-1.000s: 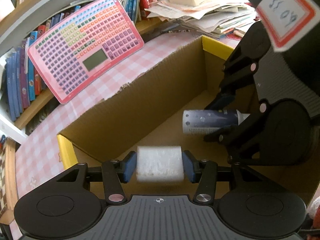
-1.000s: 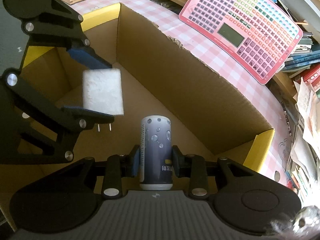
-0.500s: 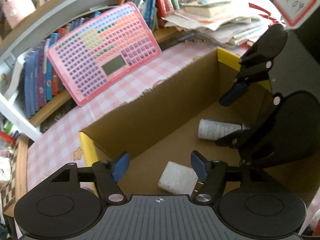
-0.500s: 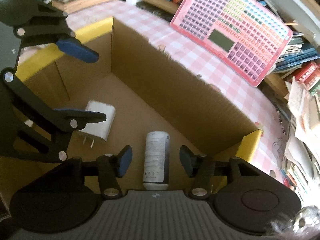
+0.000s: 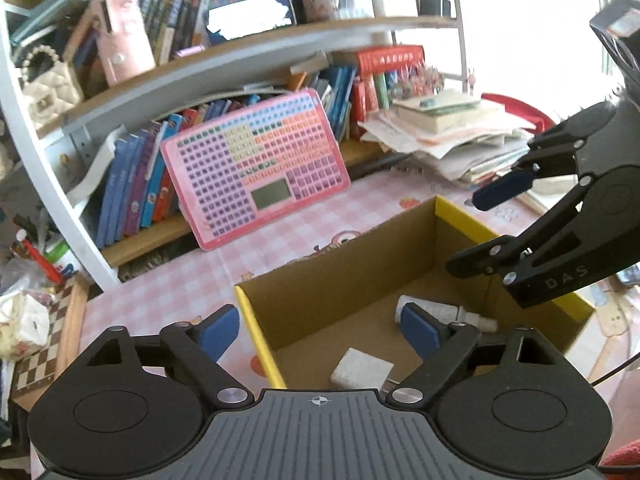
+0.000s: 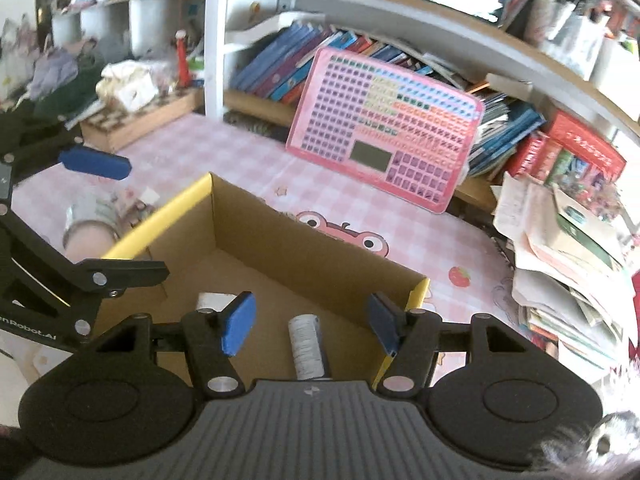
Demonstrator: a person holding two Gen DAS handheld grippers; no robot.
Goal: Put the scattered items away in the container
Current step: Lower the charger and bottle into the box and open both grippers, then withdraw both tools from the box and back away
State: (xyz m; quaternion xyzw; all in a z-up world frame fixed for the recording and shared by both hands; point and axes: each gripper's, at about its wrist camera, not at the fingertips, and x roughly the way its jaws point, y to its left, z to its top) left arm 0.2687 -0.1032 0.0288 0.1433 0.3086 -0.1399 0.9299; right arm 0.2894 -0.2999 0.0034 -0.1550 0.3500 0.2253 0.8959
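Lying on the floor of the cardboard box [image 5: 360, 276] at lower centre, white charger [image 5: 362, 368] and bottle [image 6: 306, 344] rest apart, left gripper [image 5: 320, 330] and right gripper [image 6: 310, 322] both spread, empty.

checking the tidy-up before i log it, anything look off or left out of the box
One thing: a roll of tape lies on the pink checked tablecloth outside the cardboard box. Inside, the white charger and the bottle lie on their sides. Both grippers are open.
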